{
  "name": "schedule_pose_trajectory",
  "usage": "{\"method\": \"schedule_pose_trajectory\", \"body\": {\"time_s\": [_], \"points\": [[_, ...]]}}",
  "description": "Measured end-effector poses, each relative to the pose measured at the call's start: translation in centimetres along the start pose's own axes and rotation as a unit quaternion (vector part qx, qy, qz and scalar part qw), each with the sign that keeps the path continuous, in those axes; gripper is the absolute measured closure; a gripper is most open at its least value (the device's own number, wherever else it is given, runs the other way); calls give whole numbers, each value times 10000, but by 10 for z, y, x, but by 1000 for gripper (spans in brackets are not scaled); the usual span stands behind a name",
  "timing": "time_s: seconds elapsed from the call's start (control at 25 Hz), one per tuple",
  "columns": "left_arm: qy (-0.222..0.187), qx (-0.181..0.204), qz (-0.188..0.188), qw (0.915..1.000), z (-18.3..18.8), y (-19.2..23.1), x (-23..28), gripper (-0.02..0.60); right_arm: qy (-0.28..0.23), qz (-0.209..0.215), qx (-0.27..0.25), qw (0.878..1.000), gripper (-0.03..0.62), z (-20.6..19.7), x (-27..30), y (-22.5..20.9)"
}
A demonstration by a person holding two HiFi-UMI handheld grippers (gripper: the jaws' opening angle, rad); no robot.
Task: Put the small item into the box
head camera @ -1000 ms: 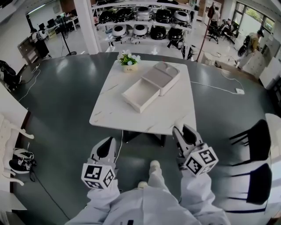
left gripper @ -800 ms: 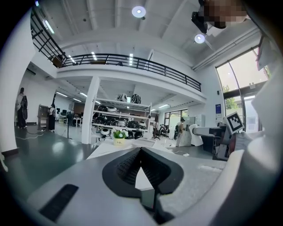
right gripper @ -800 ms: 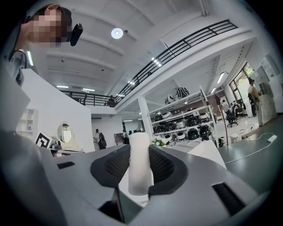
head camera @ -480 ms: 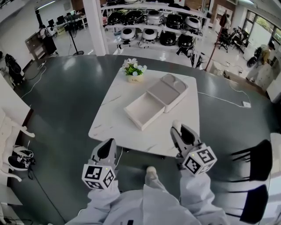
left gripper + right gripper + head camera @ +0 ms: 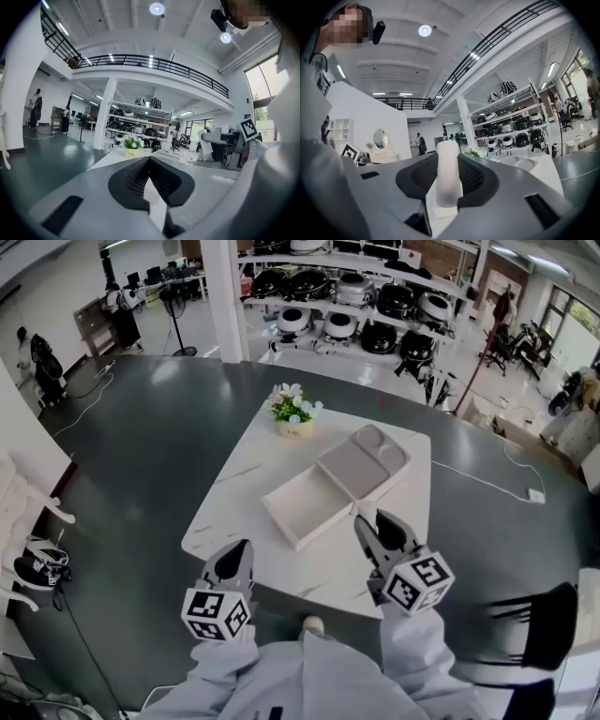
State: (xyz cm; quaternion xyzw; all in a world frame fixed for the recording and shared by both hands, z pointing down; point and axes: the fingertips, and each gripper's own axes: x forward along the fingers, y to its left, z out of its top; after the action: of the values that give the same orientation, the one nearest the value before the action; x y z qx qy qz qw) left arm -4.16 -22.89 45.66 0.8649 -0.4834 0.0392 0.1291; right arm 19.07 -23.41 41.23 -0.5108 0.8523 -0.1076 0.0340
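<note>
surface (image 5: 234, 512) has drawn nearer; right claw (image 5: 377, 524) clamps the small item (image 5: 449, 171), left claw (image 5: 239, 549) closed, empty. slack grip could drop it short of the box (image 5: 309, 502) at 12 o'clock.

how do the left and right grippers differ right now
The right gripper is clamped on a white cylinder; the left gripper holds nothing, jaws together. The right gripper sits nearer the box than the left. Both point toward the table.

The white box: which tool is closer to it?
Right. The right tool, gripping a white roll, hovers just beside the box; the left tool sits farther back at the near edge of the table.
</note>
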Motion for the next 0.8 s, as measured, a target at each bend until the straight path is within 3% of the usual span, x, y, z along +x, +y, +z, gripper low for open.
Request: {"method": "schedule_pose_trajectory", "body": {"time_s": [0.44, 0.8], "points": [[6, -82, 253, 9996, -10, 8, 40, 583, 357, 531, -46, 9979, 477, -13, 55, -27], [515, -349, 204, 9979, -46, 31, 64, 583, 868, 765, -30, 9933, 477, -53, 106, -17]]}}
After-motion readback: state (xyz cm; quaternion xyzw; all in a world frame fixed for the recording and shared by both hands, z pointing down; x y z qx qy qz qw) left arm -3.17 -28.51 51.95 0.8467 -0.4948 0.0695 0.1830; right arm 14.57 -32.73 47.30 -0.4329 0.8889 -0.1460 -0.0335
